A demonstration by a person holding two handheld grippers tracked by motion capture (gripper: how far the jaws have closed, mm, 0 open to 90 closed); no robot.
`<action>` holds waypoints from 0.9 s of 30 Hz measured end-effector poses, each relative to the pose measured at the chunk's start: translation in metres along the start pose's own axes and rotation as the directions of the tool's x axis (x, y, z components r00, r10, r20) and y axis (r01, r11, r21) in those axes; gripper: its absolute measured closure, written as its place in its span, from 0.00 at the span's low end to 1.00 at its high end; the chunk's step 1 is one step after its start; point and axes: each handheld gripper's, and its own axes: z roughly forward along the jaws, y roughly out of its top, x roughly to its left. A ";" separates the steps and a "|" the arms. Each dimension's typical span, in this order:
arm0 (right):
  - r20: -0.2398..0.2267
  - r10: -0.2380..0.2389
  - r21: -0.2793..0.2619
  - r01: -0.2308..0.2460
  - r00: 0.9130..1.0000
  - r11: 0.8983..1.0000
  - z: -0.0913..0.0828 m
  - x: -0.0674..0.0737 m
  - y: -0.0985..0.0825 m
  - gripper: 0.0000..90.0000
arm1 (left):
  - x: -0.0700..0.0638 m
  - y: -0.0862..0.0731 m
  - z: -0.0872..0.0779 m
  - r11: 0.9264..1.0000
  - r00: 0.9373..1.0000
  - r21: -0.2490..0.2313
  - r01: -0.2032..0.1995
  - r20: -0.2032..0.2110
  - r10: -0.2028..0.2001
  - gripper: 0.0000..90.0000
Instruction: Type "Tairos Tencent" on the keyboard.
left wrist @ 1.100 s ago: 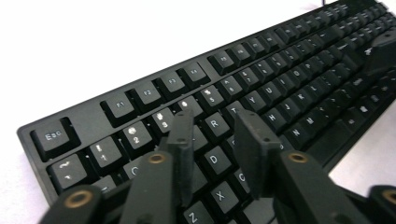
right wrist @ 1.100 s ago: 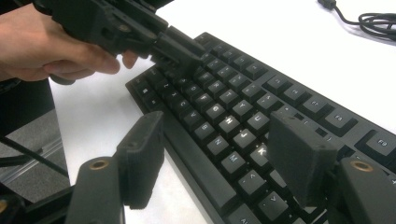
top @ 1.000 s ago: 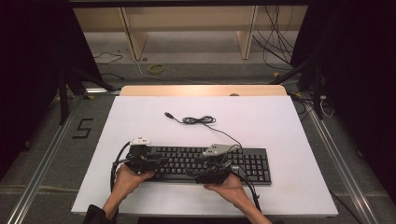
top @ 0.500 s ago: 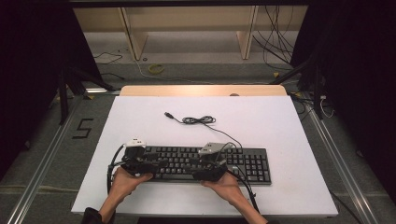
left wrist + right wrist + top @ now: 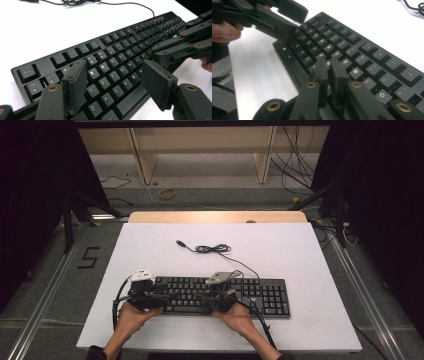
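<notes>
Left gripper view: left gripper spread, opening, over keyboard keys E, R; right gripper pinched closed.

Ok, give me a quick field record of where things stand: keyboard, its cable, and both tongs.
keyboard: black, flat on the white table, near the front edge
cable: runs from the keyboard's back edge, loosely bundled, plug end lying free on the table
left tongs: jaws just opening, apart over the letter keys at the keyboard's left part, nothing between them
right tongs: jaws just closing, together over the middle keys, nothing gripped
</notes>
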 end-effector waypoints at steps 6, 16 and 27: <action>0.008 -0.005 0.023 0.005 1.000 1.000 0.007 0.001 0.000 1.00 | 0.000 -0.004 -0.007 1.000 1.000 -0.029 0.001 0.006 -0.001 0.41; 0.029 -0.011 0.074 0.009 1.000 0.997 0.015 -0.001 -0.004 1.00 | 0.001 -0.010 -0.008 1.000 1.000 -0.027 0.011 0.013 -0.010 0.39; 0.026 -0.008 0.086 0.006 1.000 0.996 0.017 -0.001 -0.005 1.00 | -0.003 -0.015 -0.010 0.999 0.999 -0.046 -0.017 0.031 0.019 0.35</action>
